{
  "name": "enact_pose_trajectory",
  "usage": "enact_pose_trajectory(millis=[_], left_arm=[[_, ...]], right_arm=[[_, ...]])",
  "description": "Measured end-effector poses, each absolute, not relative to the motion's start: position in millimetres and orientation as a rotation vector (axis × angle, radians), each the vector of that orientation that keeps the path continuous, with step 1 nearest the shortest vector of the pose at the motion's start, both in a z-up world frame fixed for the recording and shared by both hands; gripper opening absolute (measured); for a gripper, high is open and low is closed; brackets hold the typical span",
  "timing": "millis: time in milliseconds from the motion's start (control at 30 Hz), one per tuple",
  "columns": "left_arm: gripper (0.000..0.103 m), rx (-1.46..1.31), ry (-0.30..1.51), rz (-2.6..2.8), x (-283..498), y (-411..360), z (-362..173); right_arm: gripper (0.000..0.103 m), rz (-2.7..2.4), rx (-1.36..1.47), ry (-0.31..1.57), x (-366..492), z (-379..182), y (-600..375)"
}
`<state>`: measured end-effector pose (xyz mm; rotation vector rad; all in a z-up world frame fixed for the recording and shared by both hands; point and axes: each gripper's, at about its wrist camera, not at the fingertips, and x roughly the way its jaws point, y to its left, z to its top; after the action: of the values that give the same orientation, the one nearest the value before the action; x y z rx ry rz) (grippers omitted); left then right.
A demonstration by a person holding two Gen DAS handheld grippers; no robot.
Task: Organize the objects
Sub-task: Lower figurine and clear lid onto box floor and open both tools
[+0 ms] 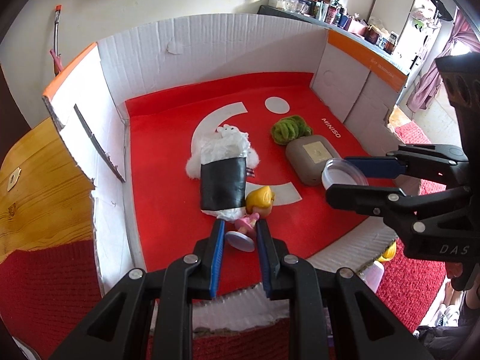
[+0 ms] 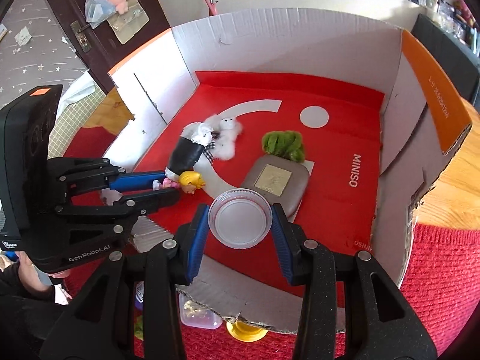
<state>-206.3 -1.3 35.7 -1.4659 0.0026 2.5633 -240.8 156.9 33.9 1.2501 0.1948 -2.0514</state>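
Observation:
A white cardboard box [image 1: 210, 42] with a red floor holds the objects. My left gripper [image 1: 240, 228] is shut on a small doll [image 1: 255, 210] with yellow hair and a pink dress, low over the box floor; it also shows in the right wrist view [image 2: 186, 181]. My right gripper [image 2: 240, 216] is shut on a round clear plastic lid [image 2: 240, 220], held above the box's near right part; the lid also shows in the left wrist view [image 1: 343, 174].
In the box lie a black-and-white wrapped roll [image 1: 223, 177], a white fluffy toy [image 2: 226, 138], a green fuzzy bundle [image 1: 288, 129] and a grey case [image 1: 312, 156]. Outside the near wall, on a red mat [image 2: 435, 270], lie a clear container [image 2: 199, 318] and a yellow object [image 2: 246, 330].

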Motion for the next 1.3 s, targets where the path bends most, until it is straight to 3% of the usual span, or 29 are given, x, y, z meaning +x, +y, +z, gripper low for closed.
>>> enact_pose_trajectory(millis=[1300], left_arm=[[0.022,-1.467,-0.021,2.618,-222,-8,33]], right_arm=[[0.039,-2.116,1.251,0.320,-246,20,149]])
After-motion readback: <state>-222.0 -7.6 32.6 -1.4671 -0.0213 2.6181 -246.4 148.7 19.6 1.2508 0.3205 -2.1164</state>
